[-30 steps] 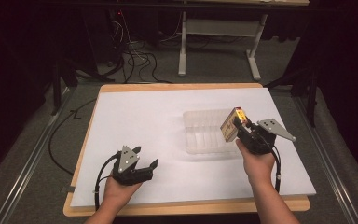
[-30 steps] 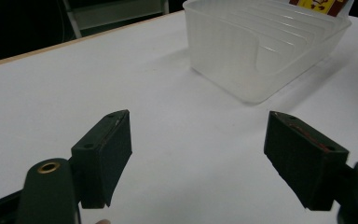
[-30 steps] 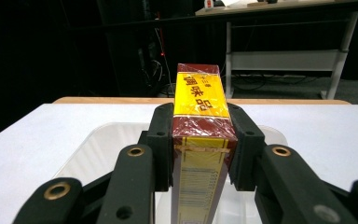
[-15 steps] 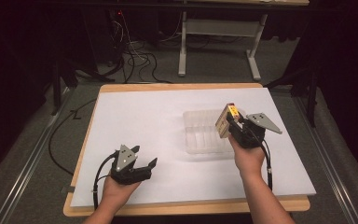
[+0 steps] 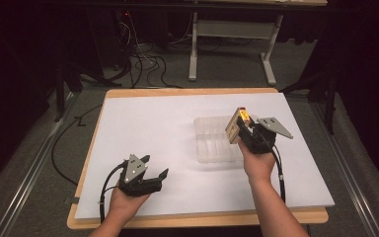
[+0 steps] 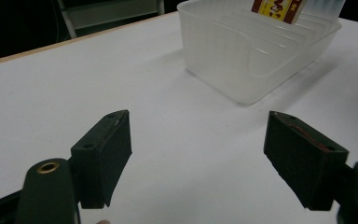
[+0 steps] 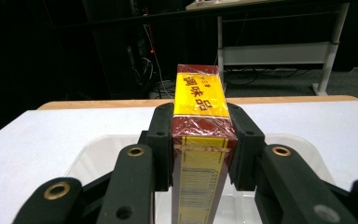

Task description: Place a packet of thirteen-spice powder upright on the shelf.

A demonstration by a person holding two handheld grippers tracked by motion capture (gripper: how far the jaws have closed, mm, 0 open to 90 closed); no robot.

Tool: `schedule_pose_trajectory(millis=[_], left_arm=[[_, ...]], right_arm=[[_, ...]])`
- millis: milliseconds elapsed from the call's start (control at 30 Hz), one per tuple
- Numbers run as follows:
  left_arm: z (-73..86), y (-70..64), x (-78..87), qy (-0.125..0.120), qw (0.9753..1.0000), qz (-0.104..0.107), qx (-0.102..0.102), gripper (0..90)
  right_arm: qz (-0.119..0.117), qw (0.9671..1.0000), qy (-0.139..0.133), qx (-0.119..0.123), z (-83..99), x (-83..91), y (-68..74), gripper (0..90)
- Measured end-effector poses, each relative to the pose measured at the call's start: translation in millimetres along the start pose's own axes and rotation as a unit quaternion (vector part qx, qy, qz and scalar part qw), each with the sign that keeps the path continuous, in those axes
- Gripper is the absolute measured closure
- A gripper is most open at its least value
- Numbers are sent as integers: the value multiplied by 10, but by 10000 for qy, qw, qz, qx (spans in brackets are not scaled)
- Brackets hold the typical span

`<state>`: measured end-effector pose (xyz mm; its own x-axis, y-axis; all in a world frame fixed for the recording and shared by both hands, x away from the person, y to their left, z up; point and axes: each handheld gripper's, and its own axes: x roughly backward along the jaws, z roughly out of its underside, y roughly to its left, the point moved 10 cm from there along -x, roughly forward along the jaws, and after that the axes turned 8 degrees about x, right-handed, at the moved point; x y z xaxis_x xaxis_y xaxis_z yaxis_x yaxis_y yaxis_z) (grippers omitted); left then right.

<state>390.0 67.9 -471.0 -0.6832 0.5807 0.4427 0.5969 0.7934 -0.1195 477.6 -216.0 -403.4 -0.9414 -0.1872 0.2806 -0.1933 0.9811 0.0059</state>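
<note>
Gripping a red and yellow cardboard box between closed jaws, the right gripper holds it above the clear ribbed plastic container; the left gripper rests wide open, empty, on the white table.

left hand-held gripper: jaws wide apart | right hand-held gripper: clamped, raised

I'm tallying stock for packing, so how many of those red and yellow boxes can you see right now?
1. The red and yellow box is clamped between the right gripper's fingers, held above the clear plastic bin. The bin looks empty, though its translucent walls could hide something.
</note>
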Motion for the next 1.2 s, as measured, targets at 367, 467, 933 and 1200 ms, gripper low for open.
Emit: schedule_pose_trajectory(millis=[367,467,933,1200], left_arm=[[9,-13,-8,15,10000,27,-26,238],[14,-15,-10,37,10000,32,-45,238],[22,-31,-18,60,9999,55,-76,238],[32,-41,-28,86,9999,71,-80,238]], right_arm=[[82,10000,-9,-18,10,-56,15,679],[107,9999,-4,-23,19,-63,13,679],[332,9994,9,10,54,-79,-9,677],[459,9989,76,86,92,-105,-4,673]])
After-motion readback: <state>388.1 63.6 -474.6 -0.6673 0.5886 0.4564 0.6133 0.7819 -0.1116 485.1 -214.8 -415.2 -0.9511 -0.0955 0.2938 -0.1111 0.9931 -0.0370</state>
